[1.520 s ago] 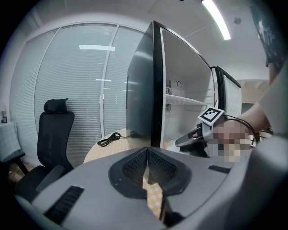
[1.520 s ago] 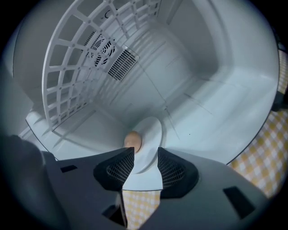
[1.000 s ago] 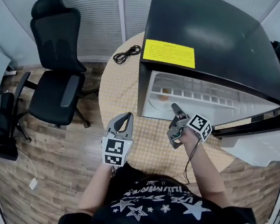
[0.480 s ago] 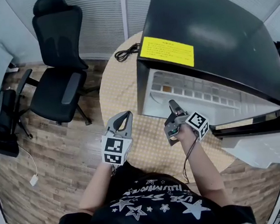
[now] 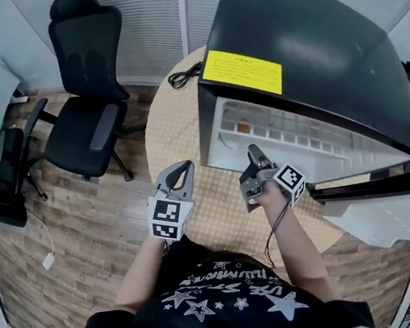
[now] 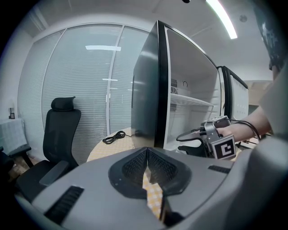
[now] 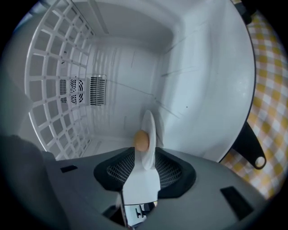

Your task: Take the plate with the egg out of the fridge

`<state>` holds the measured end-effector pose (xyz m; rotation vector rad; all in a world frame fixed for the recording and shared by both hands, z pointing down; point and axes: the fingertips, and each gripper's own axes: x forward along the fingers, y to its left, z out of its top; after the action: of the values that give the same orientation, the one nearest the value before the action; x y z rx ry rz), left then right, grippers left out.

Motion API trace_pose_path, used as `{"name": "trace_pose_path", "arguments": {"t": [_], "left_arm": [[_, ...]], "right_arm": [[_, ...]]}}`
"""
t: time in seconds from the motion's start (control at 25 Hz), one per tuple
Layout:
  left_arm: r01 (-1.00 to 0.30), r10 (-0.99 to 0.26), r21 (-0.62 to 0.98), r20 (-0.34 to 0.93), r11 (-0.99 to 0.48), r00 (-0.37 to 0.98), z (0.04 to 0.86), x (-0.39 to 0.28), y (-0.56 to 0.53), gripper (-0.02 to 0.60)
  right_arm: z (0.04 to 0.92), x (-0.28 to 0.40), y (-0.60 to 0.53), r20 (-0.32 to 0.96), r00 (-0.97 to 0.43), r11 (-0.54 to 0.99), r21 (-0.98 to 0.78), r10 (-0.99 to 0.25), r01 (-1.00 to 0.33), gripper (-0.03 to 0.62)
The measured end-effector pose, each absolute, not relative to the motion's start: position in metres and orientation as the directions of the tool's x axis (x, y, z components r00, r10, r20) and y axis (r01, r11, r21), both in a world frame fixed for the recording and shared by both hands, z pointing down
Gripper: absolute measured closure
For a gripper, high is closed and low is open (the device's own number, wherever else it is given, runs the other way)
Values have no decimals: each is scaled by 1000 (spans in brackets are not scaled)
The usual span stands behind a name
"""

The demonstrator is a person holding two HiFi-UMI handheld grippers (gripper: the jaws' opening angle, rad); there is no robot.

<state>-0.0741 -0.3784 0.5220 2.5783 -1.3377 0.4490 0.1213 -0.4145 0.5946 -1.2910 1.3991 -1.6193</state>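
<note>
A: How do the tongs stand?

B: My right tongs (image 7: 144, 158) are part-way open, rolled onto their side at the mouth of the fridge (image 5: 302, 45), and they pinch nothing. The plate (image 7: 149, 130) lies straight ahead of them inside, under the wire shelf (image 7: 49, 81), in line with the gap between the jaws. Its near rim comes up to the tips. Whether it reaches in between the pads I cannot tell, but they do not press on it.

A: And the egg?

B: The egg (image 7: 141, 140) sits on the plate, just beyond my jaw tips.

A: Your other hand?

B: My left tongs (image 6: 146, 152) are closed tip to tip with nothing in them. They hang over the checked table (image 5: 180, 137), near the fridge's left front corner and well apart from the plate, which is off to their right.

A: Further out?

B: The fridge door (image 5: 376, 213) stands swung open on the right. A yellow label (image 5: 242, 72) lies on the black top, and a coiled black cable (image 5: 186, 75) rests at the table's far edge, left of the fridge. A black office chair (image 5: 84, 100) stands further left, on the wooden floor.
</note>
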Motion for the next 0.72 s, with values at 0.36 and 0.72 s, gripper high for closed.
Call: {"name": "trace_pose_path", "arguments": {"t": [0.36,0.72], "left_arm": [[-830,-768,46,353,-557,535,520,-78,-379,572],[-829,-765,47,358,-558,535,525,-79,-378,572]], "right_arm": [[596,126,-409,332,-263,-328,-943,-906,-60,433],[596,127,-422,340,-249,-353,-936,-907,7,359]]}}
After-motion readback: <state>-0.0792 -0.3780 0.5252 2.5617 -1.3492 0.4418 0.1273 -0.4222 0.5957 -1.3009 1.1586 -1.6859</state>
